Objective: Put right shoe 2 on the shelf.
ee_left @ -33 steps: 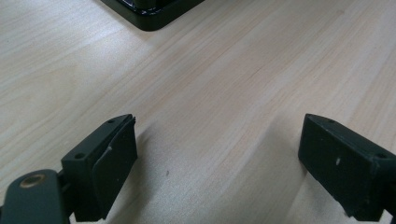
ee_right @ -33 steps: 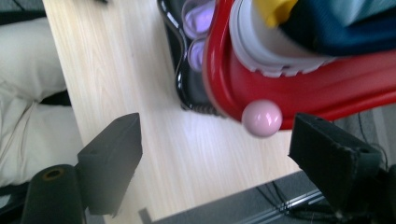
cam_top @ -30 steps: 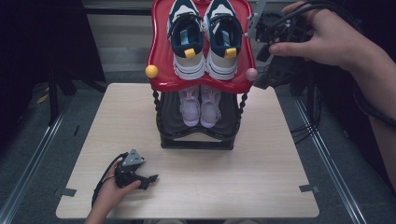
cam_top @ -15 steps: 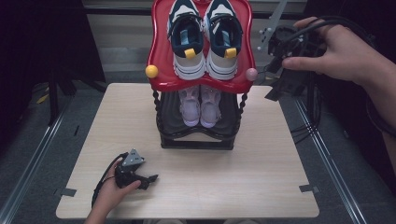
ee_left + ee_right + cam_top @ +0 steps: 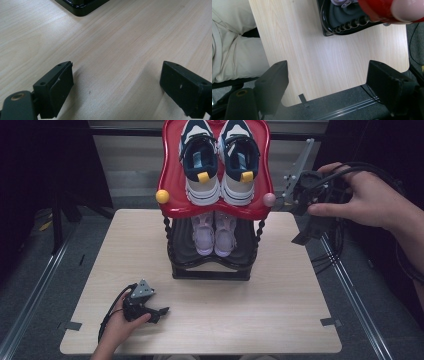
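High view: my right gripper [image 5: 306, 222], jaws wide and empty, hangs at three o'clock of the red shelf [image 5: 172, 185] bearing the navy sneakers [image 5: 220, 157]; clipping its pink knob [image 5: 269, 199] could rock it.
Left gripper view: left gripper [image 5: 116, 86] open, empty, on the table [image 5: 120, 45].
Right gripper view: knob at one o'clock.

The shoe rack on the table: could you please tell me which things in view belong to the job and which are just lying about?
In the job:
- right gripper, open, beside the red top shelf
- navy-and-white sneakers

Lying about:
- lilac shoes on the lower shelf
- left gripper, open, on the table
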Motion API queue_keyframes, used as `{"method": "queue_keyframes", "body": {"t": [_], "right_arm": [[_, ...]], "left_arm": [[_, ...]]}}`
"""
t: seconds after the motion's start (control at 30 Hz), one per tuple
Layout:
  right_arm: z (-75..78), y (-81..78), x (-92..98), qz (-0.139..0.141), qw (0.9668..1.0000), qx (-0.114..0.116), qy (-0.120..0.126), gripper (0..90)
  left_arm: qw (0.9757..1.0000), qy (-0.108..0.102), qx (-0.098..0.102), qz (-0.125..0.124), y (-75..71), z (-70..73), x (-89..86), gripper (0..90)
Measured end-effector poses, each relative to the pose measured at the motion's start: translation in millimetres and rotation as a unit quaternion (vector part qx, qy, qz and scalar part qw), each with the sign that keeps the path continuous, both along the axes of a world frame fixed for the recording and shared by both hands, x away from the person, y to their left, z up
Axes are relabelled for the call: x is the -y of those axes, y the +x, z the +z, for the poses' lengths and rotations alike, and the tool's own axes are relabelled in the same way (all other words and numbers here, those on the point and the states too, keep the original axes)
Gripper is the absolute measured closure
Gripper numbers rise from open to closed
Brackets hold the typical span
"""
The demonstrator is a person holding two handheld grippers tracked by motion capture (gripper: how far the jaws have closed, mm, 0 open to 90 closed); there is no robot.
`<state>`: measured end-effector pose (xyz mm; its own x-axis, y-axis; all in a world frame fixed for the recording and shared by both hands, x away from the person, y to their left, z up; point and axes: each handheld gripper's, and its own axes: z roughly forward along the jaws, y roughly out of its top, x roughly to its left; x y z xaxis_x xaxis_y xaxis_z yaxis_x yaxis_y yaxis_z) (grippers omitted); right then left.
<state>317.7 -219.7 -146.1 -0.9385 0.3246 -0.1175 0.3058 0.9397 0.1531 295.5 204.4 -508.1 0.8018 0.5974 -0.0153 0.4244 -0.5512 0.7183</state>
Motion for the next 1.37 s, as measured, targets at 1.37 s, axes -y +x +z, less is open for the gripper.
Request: {"method": "queue_keyframes", "body": {"t": [1.37], "right_arm": [[-104.5,-19.0,16.0,0.010,0.9991,-0.042,-0.004,17.6]], "left_arm": [[1.0000,-0.003,-0.001,0.003,-0.3,-0.2,0.4,11.1]]}}
